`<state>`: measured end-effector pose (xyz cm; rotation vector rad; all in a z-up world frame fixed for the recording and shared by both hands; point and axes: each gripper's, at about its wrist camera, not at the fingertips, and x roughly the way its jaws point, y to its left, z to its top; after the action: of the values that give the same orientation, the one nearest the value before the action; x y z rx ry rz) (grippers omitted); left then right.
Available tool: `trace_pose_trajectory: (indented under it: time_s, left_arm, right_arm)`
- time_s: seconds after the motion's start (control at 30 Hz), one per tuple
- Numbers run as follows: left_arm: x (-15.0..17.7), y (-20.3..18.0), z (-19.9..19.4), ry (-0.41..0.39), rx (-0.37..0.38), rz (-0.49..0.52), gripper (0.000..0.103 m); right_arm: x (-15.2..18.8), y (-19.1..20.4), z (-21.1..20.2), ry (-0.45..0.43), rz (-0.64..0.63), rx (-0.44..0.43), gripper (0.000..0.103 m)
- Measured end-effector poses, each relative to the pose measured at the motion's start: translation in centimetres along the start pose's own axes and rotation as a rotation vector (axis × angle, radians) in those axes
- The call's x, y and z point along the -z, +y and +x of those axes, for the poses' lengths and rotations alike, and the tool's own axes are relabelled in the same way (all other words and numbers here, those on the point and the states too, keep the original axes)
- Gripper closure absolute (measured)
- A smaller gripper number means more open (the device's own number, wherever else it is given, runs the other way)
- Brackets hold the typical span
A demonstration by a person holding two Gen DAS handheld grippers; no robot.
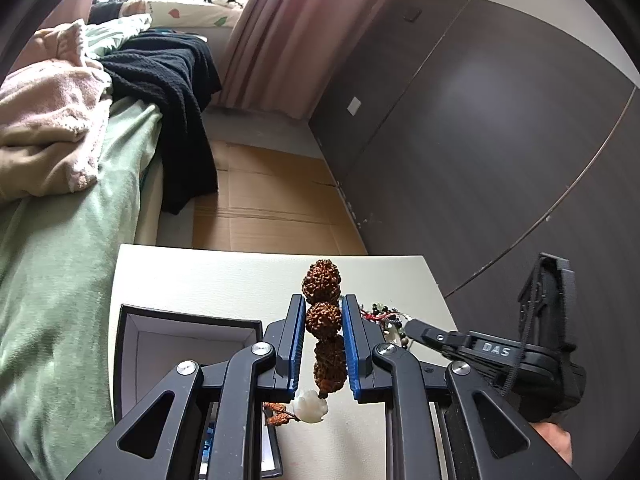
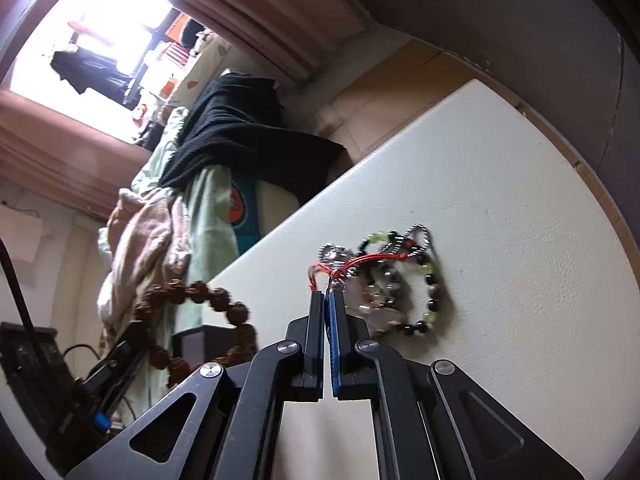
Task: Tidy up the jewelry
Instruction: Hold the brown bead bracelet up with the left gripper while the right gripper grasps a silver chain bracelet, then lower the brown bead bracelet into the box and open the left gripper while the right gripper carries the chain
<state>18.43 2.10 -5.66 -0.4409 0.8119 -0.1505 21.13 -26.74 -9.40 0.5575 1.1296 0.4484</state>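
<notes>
My left gripper (image 1: 322, 308) is shut on a bracelet of large knobbly brown beads (image 1: 322, 318), held above the white table (image 1: 224, 280); a white flower bead (image 1: 309, 406) hangs at its lower end. The bracelet also shows in the right wrist view (image 2: 196, 292), as does the left gripper (image 2: 120, 360). An open black jewelry box (image 1: 180, 340) sits on the table to the left. My right gripper (image 2: 329, 294) is shut on a red cord (image 2: 352, 262) at the edge of a pile of bead bracelets and a chain (image 2: 400, 280). The right gripper also shows in the left wrist view (image 1: 416, 326).
A bed with green sheet (image 1: 60, 260), pink blanket and black knit cloth (image 1: 176, 92) lies left of the table. Cardboard (image 1: 272, 200) covers the floor beyond. A dark wardrobe (image 1: 500, 120) stands to the right.
</notes>
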Motion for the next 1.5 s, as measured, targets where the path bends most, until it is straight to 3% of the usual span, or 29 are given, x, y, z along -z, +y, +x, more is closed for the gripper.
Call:
trace_pose_trajectory:
  time_s: [0.57, 0.83, 0.97, 1.03, 1.13, 1.33, 1.5]
  left_arm:
    - [-1.3, 2.1, -4.1, -0.091, -0.014, -0.032, 0.084]
    - [-1.0, 4.0, -4.6, -0.064, -0.055, -0.034, 0.084]
    - [-0.8, 4.7, -4.9, -0.052, -0.015, -0.048, 0.084]
    - [-0.9, 4.9, -5.1, -0.046, -0.005, -0.057, 0.078]
    - [-0.8, 5.5, -5.6, -0.057, 0.005, -0.085, 0.050]
    - [-1.1, 6.1, -6.5, -0.088, 0.008, -0.110, 0.040]
    - [-1.4, 6.9, -7.2, -0.114, 0.009, -0.135, 0.039]
  right_arm:
    - [0.7, 3.1, -3.3, -0.066, -0.027, -0.215, 0.099]
    - [1.1, 5.7, -4.6, -0.094, -0.076, -0.318, 0.099]
    - [1.3, 7.0, -4.8, -0.100, -0.092, -0.365, 0.099]
    - [1.6, 7.7, -5.2, -0.109, -0.107, -0.391, 0.099]
    - [1.9, 8.7, -5.9, -0.129, -0.128, -0.430, 0.099]
    - [2.4, 10.5, -6.6, -0.133, -0.171, -0.509, 0.099]
    - [2.9, 11.7, -6.4, -0.116, -0.188, -0.580, 0.099]
